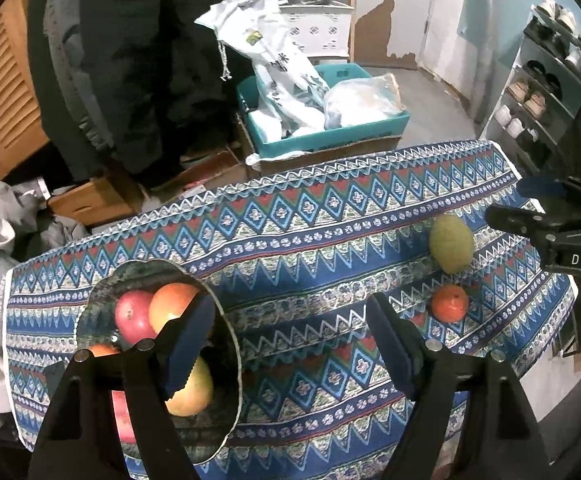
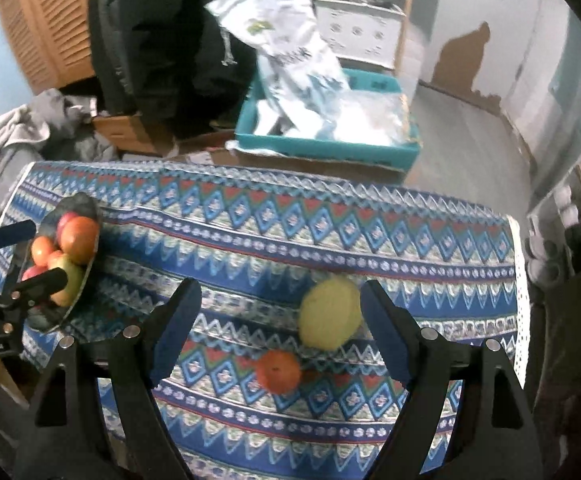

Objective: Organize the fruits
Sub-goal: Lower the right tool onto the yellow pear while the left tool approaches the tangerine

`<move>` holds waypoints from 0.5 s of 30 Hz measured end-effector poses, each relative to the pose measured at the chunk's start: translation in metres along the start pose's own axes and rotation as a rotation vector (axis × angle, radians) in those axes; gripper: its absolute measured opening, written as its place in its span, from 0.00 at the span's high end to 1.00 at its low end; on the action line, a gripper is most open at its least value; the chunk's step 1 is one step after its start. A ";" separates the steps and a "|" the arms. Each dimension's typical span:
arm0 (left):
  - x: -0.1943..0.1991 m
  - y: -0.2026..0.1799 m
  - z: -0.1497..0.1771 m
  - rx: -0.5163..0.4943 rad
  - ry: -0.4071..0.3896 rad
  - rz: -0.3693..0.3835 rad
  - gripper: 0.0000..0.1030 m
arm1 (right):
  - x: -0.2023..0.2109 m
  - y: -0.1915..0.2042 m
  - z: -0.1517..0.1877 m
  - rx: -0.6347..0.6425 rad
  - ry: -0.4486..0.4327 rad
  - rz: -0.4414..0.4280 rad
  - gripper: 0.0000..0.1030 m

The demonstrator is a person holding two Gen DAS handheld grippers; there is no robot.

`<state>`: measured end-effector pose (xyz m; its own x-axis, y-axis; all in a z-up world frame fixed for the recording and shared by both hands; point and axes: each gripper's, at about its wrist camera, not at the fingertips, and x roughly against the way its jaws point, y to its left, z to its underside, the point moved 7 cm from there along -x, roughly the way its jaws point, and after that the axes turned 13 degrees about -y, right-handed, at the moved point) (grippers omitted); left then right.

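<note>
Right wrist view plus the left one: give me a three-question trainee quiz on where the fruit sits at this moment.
1. True or false: the yellow-green fruit already lies in the bowl.
2. Which loose fruit lies nearer the camera in the right wrist view? A) the small orange fruit B) the yellow-green fruit C) a banana
3. Fill in: both loose fruits rest on the patterned ____.

Key:
1. False; it lies on the cloth, away from the bowl.
2. A
3. Tablecloth. Both fruits sit in front of the right gripper, whose jaws are apart and hold nothing; the left gripper hovers by the bowl, also holding nothing.
</note>
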<state>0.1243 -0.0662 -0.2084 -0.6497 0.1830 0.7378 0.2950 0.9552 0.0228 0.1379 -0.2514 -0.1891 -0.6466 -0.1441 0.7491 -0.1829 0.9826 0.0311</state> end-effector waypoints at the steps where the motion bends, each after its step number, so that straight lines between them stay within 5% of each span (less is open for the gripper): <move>1: -0.003 -0.002 -0.001 0.000 0.002 0.005 0.23 | -0.003 -0.006 0.003 -0.008 0.007 0.005 0.20; 15: -0.051 -0.016 0.003 0.001 0.058 0.012 0.23 | -0.059 -0.045 0.044 -0.096 0.143 0.014 0.20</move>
<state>0.1513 -0.0900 -0.2484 -0.6048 0.1809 0.7756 0.3018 0.9533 0.0130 0.1516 -0.2920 -0.2635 -0.5357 -0.1185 0.8361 -0.0982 0.9921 0.0777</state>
